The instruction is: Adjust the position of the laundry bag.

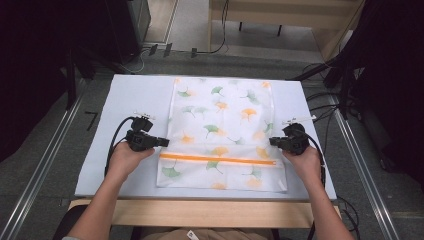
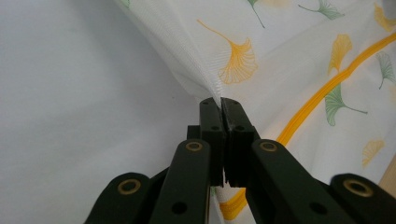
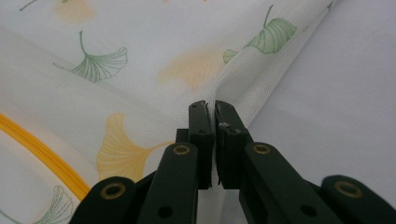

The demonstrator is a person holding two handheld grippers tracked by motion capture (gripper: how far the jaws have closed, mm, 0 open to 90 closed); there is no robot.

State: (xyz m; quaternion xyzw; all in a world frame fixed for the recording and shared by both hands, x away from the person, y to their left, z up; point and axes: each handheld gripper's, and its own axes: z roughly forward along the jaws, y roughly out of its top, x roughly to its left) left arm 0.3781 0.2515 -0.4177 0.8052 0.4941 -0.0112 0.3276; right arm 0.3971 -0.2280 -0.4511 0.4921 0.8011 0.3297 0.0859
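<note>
You're gripping both sides at once. Your left gripper (image 1: 161, 142) is clamping its jaws on the left edge of the white mesh bag printed with green and orange ginkgo leaves (image 1: 222, 127), and your right gripper (image 1: 274, 141) is pinching the right edge the same way; in each gripper view the mesh is bunching up into the closed black jaws. The bag is lying flat in the middle of the pale blue table mat (image 1: 120, 95), long side running from 12 o'clock to 6 o'clock, with its orange zipper (image 1: 218, 159) crossing near the 6 o'clock end, zipped closed as far as I can tell. Your grips are sitting at 9 and 3 o'clock, just above that zipper line.

So the grasp looks done on both sides. What I'm reading as left: lifting the pinched edges and carrying them toward 12 or 6 o'clock to fold, or pulling the bag along the mat. No fold is showing yet; the bag is lying fully spread.
</note>
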